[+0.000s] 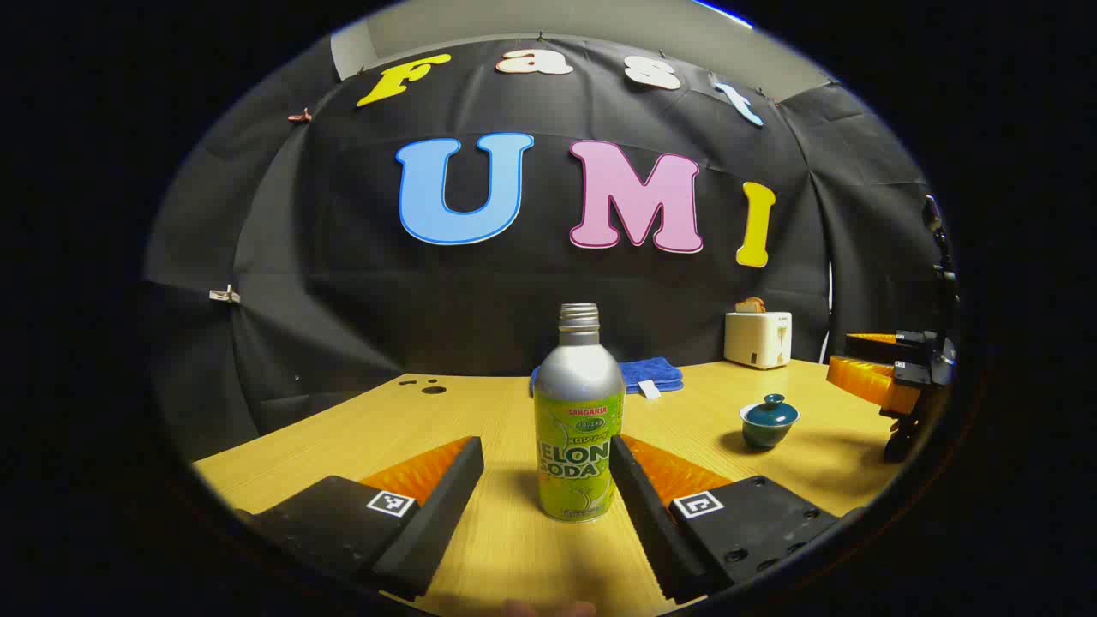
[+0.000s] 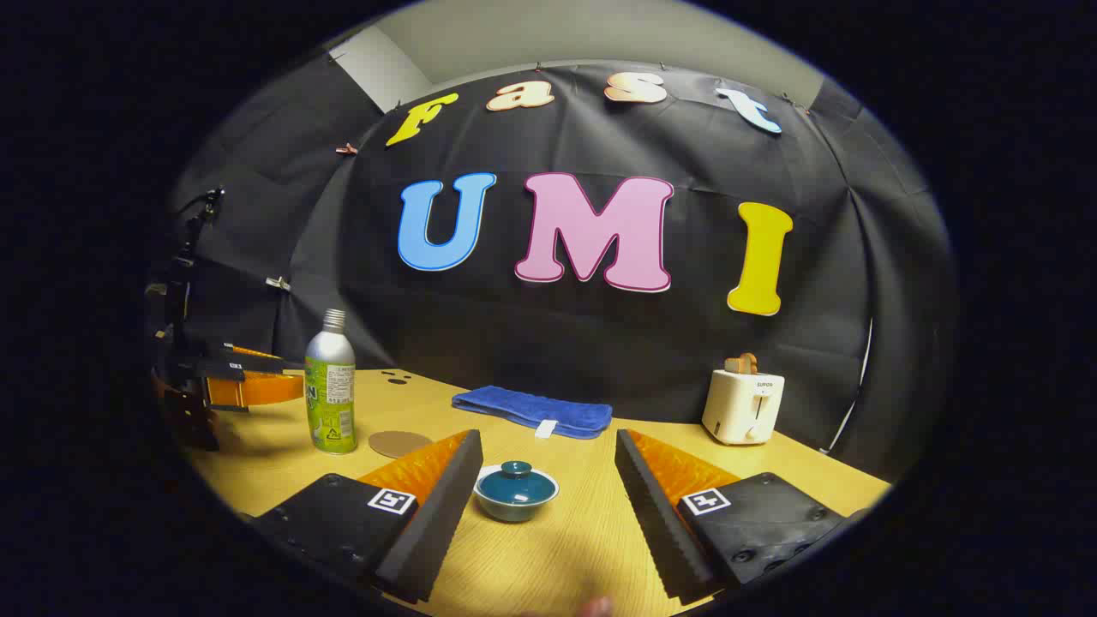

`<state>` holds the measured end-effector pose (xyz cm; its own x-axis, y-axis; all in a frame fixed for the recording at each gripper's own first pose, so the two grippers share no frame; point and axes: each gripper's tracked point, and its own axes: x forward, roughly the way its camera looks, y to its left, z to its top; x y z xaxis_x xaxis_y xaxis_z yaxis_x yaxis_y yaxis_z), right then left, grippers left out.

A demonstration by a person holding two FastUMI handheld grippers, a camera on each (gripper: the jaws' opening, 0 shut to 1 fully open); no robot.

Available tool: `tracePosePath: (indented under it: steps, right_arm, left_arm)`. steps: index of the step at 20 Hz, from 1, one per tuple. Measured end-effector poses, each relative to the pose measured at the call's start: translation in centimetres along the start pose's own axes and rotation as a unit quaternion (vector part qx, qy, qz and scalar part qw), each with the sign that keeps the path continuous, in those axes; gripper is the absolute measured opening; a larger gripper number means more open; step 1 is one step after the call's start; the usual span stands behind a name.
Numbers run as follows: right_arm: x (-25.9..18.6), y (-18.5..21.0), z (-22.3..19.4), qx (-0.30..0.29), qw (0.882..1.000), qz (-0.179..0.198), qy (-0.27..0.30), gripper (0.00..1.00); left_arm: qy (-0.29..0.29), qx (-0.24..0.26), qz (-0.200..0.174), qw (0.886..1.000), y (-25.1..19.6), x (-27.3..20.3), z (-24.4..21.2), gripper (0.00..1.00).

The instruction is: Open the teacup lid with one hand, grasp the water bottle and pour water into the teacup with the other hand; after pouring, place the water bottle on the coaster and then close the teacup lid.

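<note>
Left claw wide around bottle, seemingly untouched.

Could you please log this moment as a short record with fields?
left hand-held gripper: open, fingers either side of the bottle, not yet pressing
right hand-held gripper: open, aimed at the teacup, no contact
water bottle: upright on the table, cap off
teacup: on the table, lid still on
coaster: bare, beside the bottle
background: blue towel, toaster
stage: nothing grasped yet
</note>
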<state>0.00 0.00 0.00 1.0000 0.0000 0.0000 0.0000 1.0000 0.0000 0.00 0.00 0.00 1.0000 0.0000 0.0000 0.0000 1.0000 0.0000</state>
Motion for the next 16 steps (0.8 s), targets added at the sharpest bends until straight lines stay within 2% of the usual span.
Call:
tracePosePath:
  steps: [4, 6, 14, 16]
  right_arm:
    - [0.5, 0.1, -1.9, 0.071, 0.997, 0.004, 0.036, 0.96]
    - [0.6, -0.5, -3.0, 0.060, 0.997, -0.010, 0.056, 0.96]
    - [1.0, -1.2, -3.0, 0.062, 0.996, -0.022, 0.053, 0.97]
    - [1.2, -1.0, -3.0, 0.062, 0.997, -0.014, 0.053, 0.97]
  left_arm:
    - [0.000, 0.000, 0.003, 1.000, -0.1, 0.2, 0.0, 0.94]
    - [-0.001, 0.000, -0.004, 1.000, -0.3, 0.2, 0.0, 0.94]
    - [-0.001, 0.000, -0.006, 1.000, -0.6, 0.4, 0.0, 0.94]
    - [-0.001, 0.000, -0.006, 1.000, -0.5, 0.4, 0.0, 0.94]
